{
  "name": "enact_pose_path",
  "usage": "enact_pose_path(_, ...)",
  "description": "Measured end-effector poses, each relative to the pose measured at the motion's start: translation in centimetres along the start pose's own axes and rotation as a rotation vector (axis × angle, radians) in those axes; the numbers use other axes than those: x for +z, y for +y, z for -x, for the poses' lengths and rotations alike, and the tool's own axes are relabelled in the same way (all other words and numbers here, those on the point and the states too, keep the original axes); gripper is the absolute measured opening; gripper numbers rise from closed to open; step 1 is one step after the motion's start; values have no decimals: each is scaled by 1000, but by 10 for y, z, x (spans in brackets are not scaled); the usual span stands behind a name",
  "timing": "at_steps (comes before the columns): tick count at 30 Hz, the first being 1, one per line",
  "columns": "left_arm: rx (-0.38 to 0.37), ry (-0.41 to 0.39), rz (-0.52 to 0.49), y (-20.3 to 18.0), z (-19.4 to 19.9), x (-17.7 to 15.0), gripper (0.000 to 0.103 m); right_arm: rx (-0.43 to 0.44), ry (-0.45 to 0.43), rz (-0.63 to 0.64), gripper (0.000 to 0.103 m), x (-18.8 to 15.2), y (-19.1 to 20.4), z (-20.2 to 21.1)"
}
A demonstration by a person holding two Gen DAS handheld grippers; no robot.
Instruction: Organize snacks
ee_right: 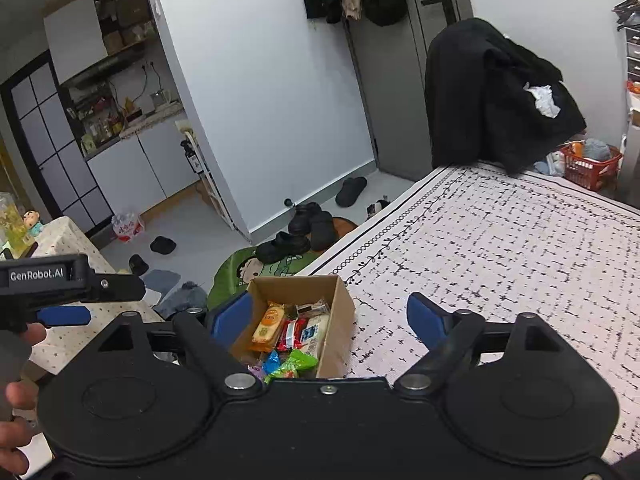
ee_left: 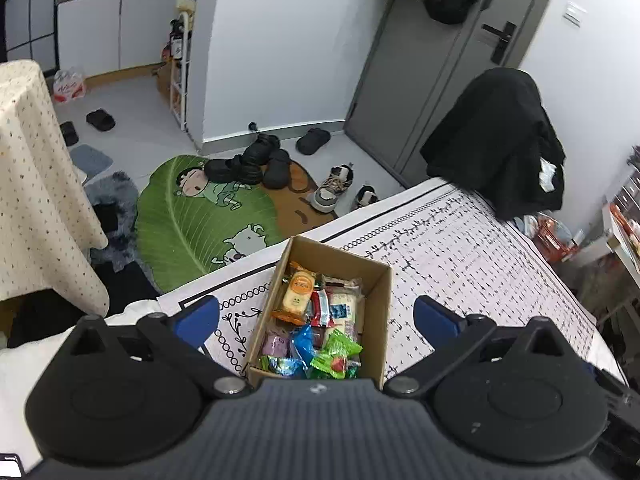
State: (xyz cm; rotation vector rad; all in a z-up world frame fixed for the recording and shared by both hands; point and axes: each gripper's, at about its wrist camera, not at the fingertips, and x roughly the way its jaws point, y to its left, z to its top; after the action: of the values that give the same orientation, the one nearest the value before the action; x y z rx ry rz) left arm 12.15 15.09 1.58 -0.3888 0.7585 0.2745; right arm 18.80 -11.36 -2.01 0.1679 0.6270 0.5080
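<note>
An open cardboard box [ee_left: 337, 250] sits near the edge of a table under a white, black-patterned cloth [ee_left: 480, 260]. It holds several wrapped snacks, among them an orange packet [ee_left: 298, 292], a green packet [ee_left: 338, 354] and a blue one [ee_left: 304, 340]. My left gripper [ee_left: 316, 316] hovers above the box, open, blue fingertips wide apart and empty. My right gripper [ee_right: 329, 316] is also open and empty, over the box [ee_right: 342, 332], with the orange packet [ee_right: 270, 326] below. In the right wrist view, the left gripper's body [ee_right: 60, 278] and a hand [ee_right: 16, 340] show at the left.
A black coat [ee_left: 500, 140] drapes a chair at the table's far side. Beyond the table edge the floor holds a green leaf mat [ee_left: 192, 220] and several shoes [ee_left: 256, 164]. A small table with a dotted cloth [ee_left: 36, 200] stands left. A red basket [ee_right: 588, 164] sits far right.
</note>
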Motion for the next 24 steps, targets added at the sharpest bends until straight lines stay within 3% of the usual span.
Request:
enact_pose_path(7,-27,-20,-41,-6,23,-18,103,-20,-25,-19,102,-5,-12,34)
enact_pose_path(17,-69,-42,-65,-8,51,-47,103,-44,-42,-29,103,-22,-22,75)
enact_pose_path(24,-79,-50,-135,-19,67,-70,103,-72,-49,-29,103,-35,-32,96)
